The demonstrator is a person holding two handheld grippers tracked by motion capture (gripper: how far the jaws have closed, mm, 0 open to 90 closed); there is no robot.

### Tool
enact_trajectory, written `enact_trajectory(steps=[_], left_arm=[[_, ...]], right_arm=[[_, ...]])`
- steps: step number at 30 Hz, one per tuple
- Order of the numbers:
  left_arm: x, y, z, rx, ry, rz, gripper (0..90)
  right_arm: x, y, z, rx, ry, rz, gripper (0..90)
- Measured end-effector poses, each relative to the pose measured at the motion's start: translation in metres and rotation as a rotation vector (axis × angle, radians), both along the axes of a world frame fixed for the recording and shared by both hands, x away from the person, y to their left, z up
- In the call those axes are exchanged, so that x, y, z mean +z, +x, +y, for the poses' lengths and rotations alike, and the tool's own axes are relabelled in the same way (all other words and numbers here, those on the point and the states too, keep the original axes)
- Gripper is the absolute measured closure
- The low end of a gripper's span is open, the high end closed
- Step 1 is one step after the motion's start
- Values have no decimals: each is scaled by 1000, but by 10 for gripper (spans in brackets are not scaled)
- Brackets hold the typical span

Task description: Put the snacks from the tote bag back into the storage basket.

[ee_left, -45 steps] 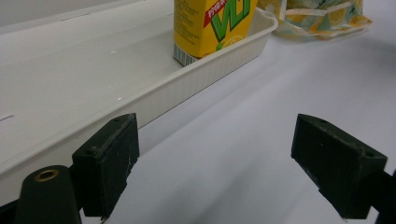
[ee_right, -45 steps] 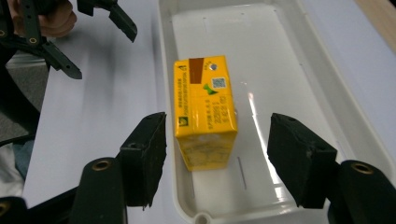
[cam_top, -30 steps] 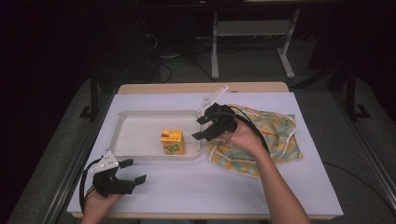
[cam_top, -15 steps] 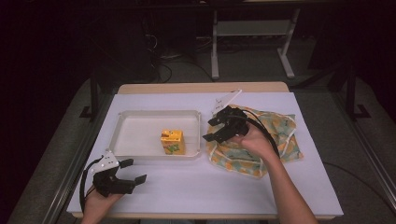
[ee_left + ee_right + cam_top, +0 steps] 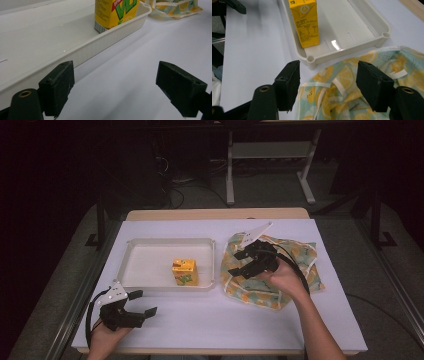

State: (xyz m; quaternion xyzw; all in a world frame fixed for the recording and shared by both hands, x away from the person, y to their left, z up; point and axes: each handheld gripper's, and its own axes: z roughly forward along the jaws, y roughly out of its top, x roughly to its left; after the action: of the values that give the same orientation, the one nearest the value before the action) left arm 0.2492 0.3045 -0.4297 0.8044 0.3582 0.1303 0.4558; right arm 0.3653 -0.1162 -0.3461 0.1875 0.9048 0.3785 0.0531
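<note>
white tray (image 5: 131, 265) on left half of surface (image 5: 300, 330), yellow juice carton (image 5: 184, 272) upright inside, near tray's front right corner. fruit-print cloth bag (image 5: 295, 255) on right half of surface, just beside tray. right claw (image 5: 239, 264) released, jaws wide apart, over bag's left edge. left claw (image 5: 142, 303) released, holds nothing, near front left corner of surface, in front of tray.

dark room, grey floor (image 5: 280, 195)
</note>
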Motion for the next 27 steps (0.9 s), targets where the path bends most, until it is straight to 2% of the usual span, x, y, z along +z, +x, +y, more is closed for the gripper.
enact_trajectory(steps=[2, 7, 8, 10, 16, 18, 27], left_arm=[[0, 0, 0, 0, 1, 0, 147], [0, 0, -1, 2, -2, 0, 147], [0, 0, -1, 1, 0, 0, 147], [0, 0, -1, 1, 1, 0, 147], [0, 0, -1, -3, 6, -1, 147], [0, 0, -1, 0, 3, -1, 147], [-1, 0, -2, -2, 6, -4, 147]], right_arm=[[-2, -1, -4, -3, 9, -5, 351], [-5, -5, -9, -9, -7, 26, 342], [-5, -6, -10, -8, -1, 11, 345], [-6, -8, -12, -11, 2, 10, 342], [-12, -13, -20, -27, -1, 33, 339], [-13, -15, -24, -32, 2, 21, 342], [-20, -25, -41, -67, 23, 36, 340]])
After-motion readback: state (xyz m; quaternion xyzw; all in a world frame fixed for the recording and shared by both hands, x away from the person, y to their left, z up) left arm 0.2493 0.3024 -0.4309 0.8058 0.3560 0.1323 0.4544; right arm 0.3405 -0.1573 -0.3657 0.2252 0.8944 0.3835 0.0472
